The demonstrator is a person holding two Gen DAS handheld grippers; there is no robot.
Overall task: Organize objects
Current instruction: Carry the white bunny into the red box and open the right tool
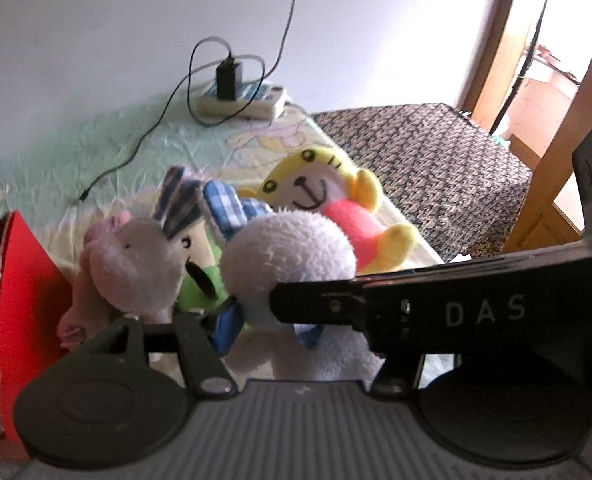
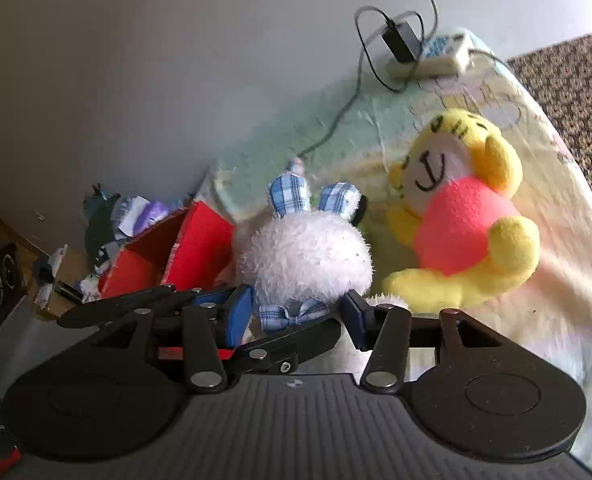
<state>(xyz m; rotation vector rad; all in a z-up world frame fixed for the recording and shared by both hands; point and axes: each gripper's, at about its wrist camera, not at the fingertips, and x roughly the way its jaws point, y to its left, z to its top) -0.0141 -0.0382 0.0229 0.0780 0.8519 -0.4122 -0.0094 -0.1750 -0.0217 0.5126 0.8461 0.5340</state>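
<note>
A white plush rabbit (image 2: pixel 308 248) with blue plaid ears and a plaid bow is seen lying on the bed, set between the spread fingers of the right gripper (image 2: pixel 300 316), whose blue pads stand at either side of its neck; whether they press it cannot be told. In the left wrist view the same rabbit (image 1: pixel 291 244) is crossed by the other gripper's black arm, and of the left gripper (image 1: pixel 223 320) only one blue-padded finger is shown, so its state cannot be told. Just beside the rabbit a yellow plush tiger (image 2: pixel 460 216) in a pink top is laid on its back. A pink plush (image 1: pixel 131 264) and a green-bodied toy (image 1: pixel 199 276) are crowded against the rabbit's other side, next to an open red box (image 2: pixel 191 248). A power strip (image 1: pixel 243 100) with a black charger and trailing cables is placed at the far end of the pale green sheet (image 1: pixel 95 140), against a white wall. A brown patterned mattress (image 1: pixel 436 160) and a wooden door frame are seen beyond.
</note>
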